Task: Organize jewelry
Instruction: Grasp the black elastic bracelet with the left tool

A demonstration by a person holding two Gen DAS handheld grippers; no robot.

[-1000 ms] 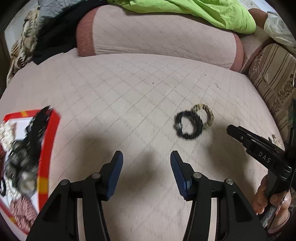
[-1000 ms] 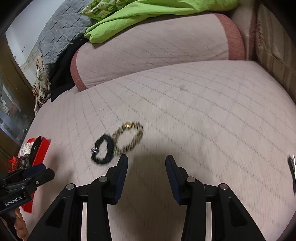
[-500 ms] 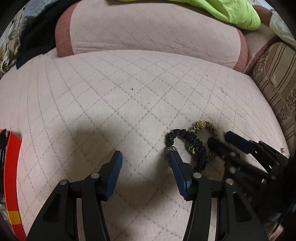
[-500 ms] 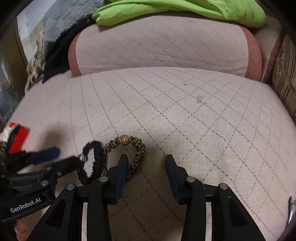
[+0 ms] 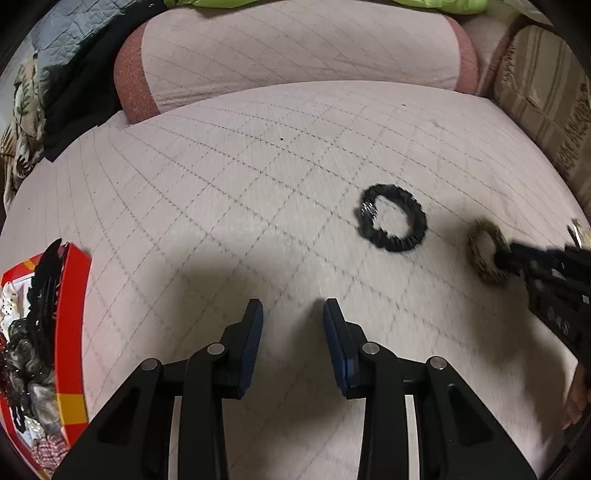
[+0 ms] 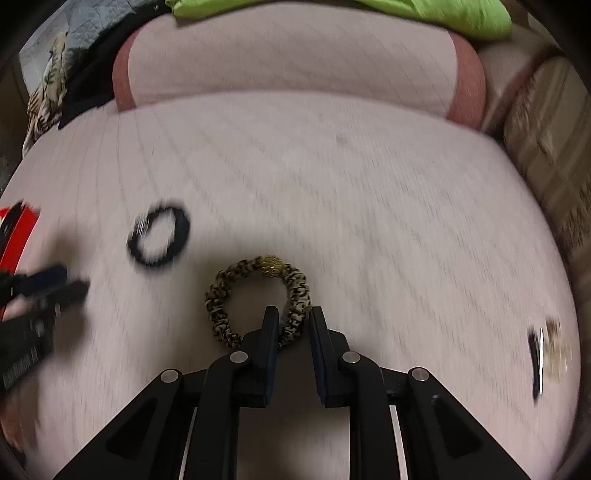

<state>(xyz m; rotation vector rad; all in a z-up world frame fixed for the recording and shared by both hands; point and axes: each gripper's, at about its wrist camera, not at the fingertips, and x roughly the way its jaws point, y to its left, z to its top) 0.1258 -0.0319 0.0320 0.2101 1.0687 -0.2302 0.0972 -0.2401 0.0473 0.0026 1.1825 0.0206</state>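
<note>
A leopard-print hair tie with a gold bead is held by my right gripper, whose fingers are closed on its lower right side; it also shows blurred in the left wrist view. A black scrunchie with a small metal charm lies on the pink quilted cushion; it appears blurred in the right wrist view. My left gripper is open and empty, low over the cushion, left of the scrunchie. A red box with hair accessories sits at the far left.
A pink bolster lies at the back with a green cloth on top. A striped cushion is at the right. Dark and patterned clothes are piled at the back left. A small clip lies at the right.
My right gripper closed on the leopard hair tie and pulled it away to the right of the black scrunchie. My left gripper backed off to the left, and the red box came back into view.
</note>
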